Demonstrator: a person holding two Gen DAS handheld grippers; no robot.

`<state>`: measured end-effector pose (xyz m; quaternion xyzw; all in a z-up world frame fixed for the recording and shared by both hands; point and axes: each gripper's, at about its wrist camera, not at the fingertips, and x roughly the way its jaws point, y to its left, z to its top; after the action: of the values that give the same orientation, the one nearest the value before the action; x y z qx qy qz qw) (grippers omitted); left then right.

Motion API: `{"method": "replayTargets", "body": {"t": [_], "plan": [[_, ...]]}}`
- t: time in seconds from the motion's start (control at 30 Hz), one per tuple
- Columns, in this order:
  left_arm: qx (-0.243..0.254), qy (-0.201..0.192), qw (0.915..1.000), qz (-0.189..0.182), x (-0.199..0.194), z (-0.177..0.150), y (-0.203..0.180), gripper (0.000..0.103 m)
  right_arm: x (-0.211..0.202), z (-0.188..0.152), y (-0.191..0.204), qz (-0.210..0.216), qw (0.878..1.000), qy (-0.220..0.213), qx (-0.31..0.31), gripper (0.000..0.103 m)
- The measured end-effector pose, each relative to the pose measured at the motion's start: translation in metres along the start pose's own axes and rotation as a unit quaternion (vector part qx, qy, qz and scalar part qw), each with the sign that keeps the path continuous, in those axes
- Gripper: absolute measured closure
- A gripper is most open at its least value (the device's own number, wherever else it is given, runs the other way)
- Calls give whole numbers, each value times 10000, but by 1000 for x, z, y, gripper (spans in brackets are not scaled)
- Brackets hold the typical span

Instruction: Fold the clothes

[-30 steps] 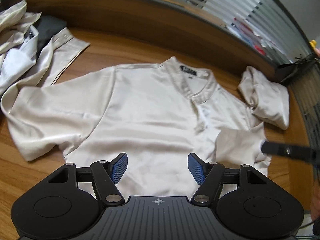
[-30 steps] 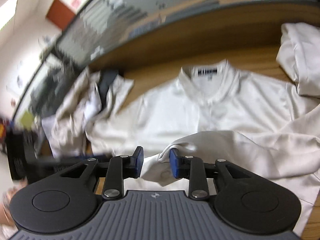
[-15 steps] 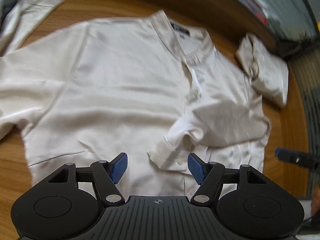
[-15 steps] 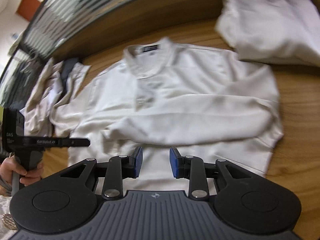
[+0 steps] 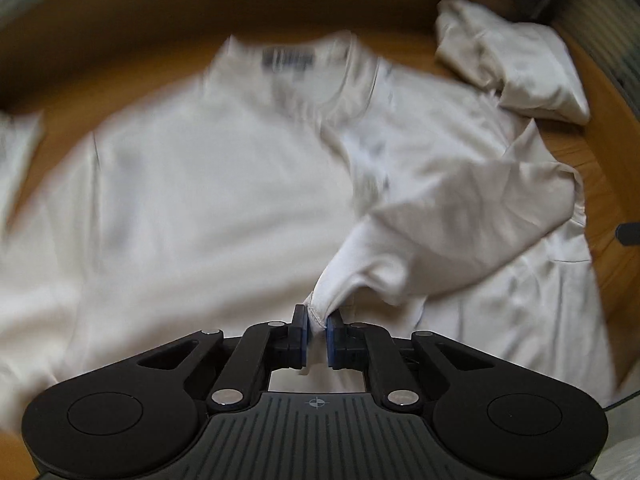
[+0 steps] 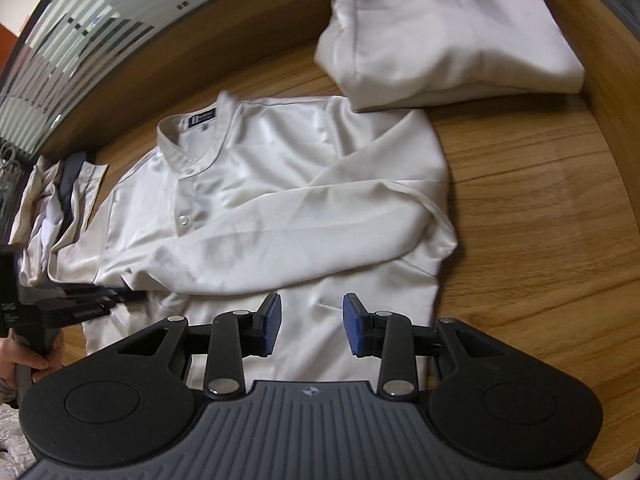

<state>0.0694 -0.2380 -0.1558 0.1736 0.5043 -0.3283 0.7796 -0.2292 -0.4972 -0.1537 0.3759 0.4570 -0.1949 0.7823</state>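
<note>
Since a sec ago our left gripper [image 5: 317, 334] has come down w/ the sleeve cuff [image 5: 318, 312] and its jaws have just been closing; now the blue pads are pinched on the cuff, fabric bunched between them. Our right gripper [image 6: 311, 324] let go of that sleeve and has pulled back toward the hem; its jaws have just been opening a bit and stand spread, nothing between them.

We see the cream shirt [image 6: 256, 184] flat on the wooden table [image 6: 528, 200], front up, collar w/ dark label at the far side. One sleeve lies folded across the chest. In the right wrist view the left gripper shows at the left edge, w/ a hand [image 6: 24, 354] on its grip. A folded cream garment [image 6: 448, 36] sits touching the shirt's shoulder; a crumpled clothes pile [image 6: 52, 208] lies on the other side. Left wrist view is blurred.
</note>
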Motion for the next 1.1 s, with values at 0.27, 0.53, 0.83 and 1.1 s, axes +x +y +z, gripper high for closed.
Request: {"method": "replayTargets", "body": {"t": [0.27,0.53,0.83,1.1], "plan": [[1519,-1403,9738,942,-70,29,-5,93,5,1,-11,-63,10000,5,62,64],[2367,-566,9692,384,-52,-16,-3,79,18,2,-3,-46,9996,230,-177,64],[1250,117,9920,-125,-40,-58,15,50,27,12,5,-111,9982,353,-475,61],[-1218,-31,9893,-796,-33,-43,77,47,43,35,23,-253,9916,435,-1194,61]]}}
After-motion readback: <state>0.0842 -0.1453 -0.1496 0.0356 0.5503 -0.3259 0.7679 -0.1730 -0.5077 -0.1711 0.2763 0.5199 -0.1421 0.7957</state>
